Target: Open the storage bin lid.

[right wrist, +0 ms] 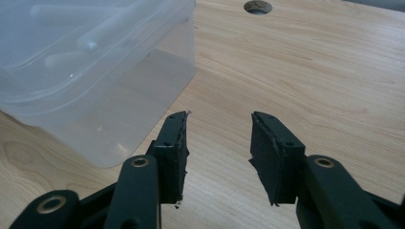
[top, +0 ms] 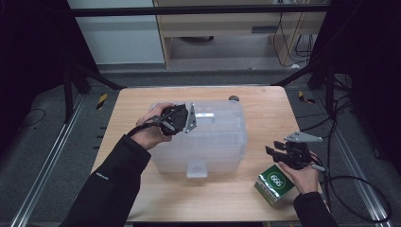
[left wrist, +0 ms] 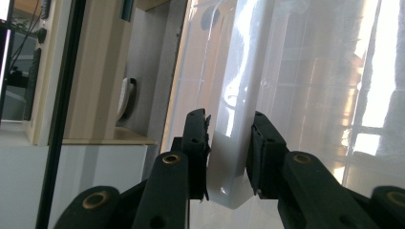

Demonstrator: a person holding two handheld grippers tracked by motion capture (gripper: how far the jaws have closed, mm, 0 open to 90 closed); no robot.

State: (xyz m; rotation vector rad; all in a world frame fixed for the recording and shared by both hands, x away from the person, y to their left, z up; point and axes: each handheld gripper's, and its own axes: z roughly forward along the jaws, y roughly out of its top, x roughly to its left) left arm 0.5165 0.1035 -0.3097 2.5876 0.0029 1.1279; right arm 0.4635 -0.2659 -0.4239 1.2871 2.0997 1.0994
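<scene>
A clear plastic storage box (top: 208,137) with its lid on stands in the middle of the wooden table (top: 265,113). At the box's left upper edge, my left gripper (top: 182,120) lies on its side. In the left gripper view, my left gripper (left wrist: 231,121) has its pads pressed on either side of a white latch (left wrist: 231,162) on the lid's rim. My right gripper (top: 270,150) hovers to the right of the box, open. In the right gripper view, my right gripper (right wrist: 219,117) has only bare wood between its jaws, and the box's corner (right wrist: 110,95) lies ahead to the left.
A green carton (top: 275,183) sits on the table's front right, under the right hand. A second latch (top: 196,169) hangs on the box's front side. There is a round hole (top: 233,98) in the tabletop behind the box. Cables trail off the table's right edge.
</scene>
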